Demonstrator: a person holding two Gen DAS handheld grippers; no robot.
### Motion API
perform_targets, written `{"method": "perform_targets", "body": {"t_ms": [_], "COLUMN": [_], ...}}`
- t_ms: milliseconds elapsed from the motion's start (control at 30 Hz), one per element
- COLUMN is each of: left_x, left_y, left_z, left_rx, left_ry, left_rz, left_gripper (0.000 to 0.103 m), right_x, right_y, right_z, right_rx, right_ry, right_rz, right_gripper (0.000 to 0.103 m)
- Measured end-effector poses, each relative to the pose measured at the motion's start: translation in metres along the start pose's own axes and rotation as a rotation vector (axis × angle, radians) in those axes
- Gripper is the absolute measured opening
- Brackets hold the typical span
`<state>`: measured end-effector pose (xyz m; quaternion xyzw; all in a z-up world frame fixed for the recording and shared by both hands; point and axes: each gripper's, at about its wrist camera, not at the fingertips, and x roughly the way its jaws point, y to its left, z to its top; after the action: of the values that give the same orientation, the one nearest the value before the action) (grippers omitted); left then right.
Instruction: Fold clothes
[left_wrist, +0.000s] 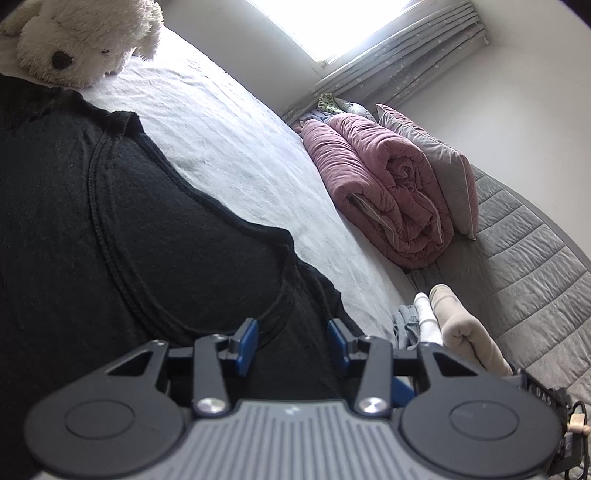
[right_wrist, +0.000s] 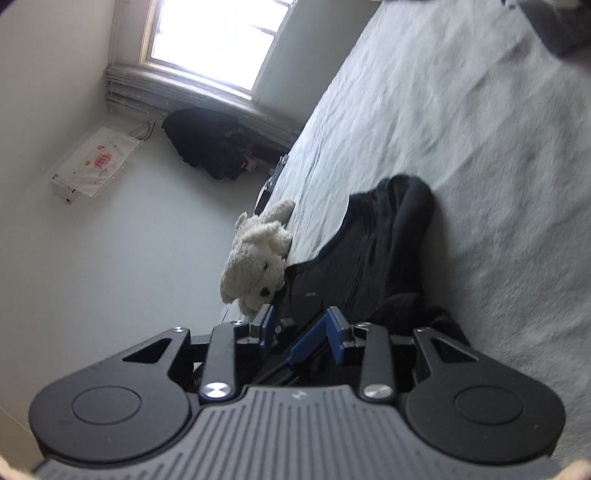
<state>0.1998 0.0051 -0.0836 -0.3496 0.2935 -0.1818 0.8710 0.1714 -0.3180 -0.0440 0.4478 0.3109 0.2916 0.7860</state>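
1. Fingers of the left gripper (left_wrist: 291, 341) stand spread, blue pads apart, hovering low over the near hem of a black garment (left_wrist: 147, 229); nothing lies between them.
2. Fingers of the right gripper (right_wrist: 301, 334) are also spread, with dark cloth just beyond them; whether either pad touches the cloth I cannot tell.
3. Black garment lies on the bed (left_wrist: 229, 147), on its white cover. In the left view it spreads broad and fairly flat, seams and a neckline showing; in the right view one end (right_wrist: 391, 236) is bunched into a hump with a sleeve-like roll.
4. Judgement on progress: the garment is not a neat folded packet. It looks laid out with one part gathered, which fits either a piece being smoothed before its folds or one partly doubled over and awaiting the rest. The pictures do not settle which.
5. Beside the bed's near edge sit small rolled pieces, white and cream (left_wrist: 458, 325), with grey cloth next to them; these look already bundled, though what they are is unclear.
6. Plush dog (left_wrist: 85, 40) rests at the garment's far end, just touching it in the right view.
7. Farther off lie a rolled pink quilt (left_wrist: 384, 192) and a grey pillow (left_wrist: 436, 162).
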Motion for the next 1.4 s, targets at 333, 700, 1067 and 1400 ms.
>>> {"method": "perform_targets", "body": {"t_ms": [333, 700, 1067, 1400], "left_x": [-0.003, -0.008, 0.009, 0.003], "left_y": [0.005, 0.015, -0.005, 0.016], "left_z": [0.004, 0.009, -0.005, 0.005], "left_rx": [-0.035, -0.128, 0.067, -0.074], "left_ry": [0.004, 0.018, 0.078, 0.052], "left_rz": [-0.008, -0.104, 0.041, 0.058], "left_gripper": [0.044, 0.051, 0.014, 0.004], "right_x": [0.014, 0.057, 0.07, 0.034], "right_y": [-0.002, 0.034, 0.04, 0.036], "right_z": [-0.006, -0.042, -0.051, -0.025], "right_rx": [-0.192, -0.42, -0.493, -0.428], "right_ry": [-0.047, 0.05, 0.249, 0.097], "right_rz": [-0.306, -0.23, -0.181, -0.195], "right_gripper": [0.037, 0.012, 0.022, 0.038]}}
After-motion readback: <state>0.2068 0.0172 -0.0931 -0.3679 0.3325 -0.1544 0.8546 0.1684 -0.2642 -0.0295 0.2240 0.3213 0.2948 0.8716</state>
